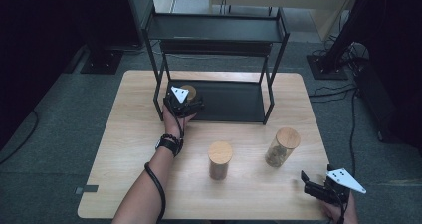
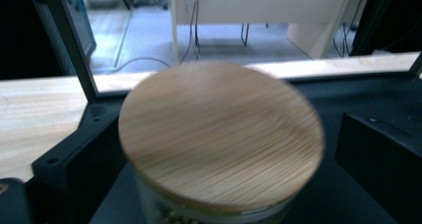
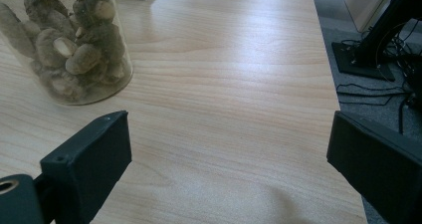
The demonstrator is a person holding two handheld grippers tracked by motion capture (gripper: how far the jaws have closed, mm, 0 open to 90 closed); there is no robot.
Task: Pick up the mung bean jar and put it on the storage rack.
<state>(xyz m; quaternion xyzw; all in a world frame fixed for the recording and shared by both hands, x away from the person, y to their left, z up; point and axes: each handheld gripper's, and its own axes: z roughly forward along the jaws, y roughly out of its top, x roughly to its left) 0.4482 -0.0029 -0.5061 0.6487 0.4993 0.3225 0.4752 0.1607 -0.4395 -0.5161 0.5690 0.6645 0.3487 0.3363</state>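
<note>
A glass jar with a round wooden lid (image 2: pixel 219 139) stands at the left end of the black rack's lower shelf (image 1: pixel 234 102). My left gripper (image 1: pixel 185 103) reaches in around the jar, with one jaw on each side of it. A gap shows beside the lid, so the jaws stand open. My right gripper (image 3: pixel 229 154) rests low over the table's front right corner, open with bare wood between its jaws. It is also in the high view as the right gripper (image 1: pixel 314 186).
Two more wooden-lidded jars stand on the table: one (image 1: pixel 220 159) in the middle and another with brown lumps inside (image 1: pixel 282 147), whose base is in the right gripper view (image 3: pixel 69 50). The two-tier black rack (image 1: pixel 219 30) stands at the back. The table edge (image 3: pixel 343 134) runs along the right.
</note>
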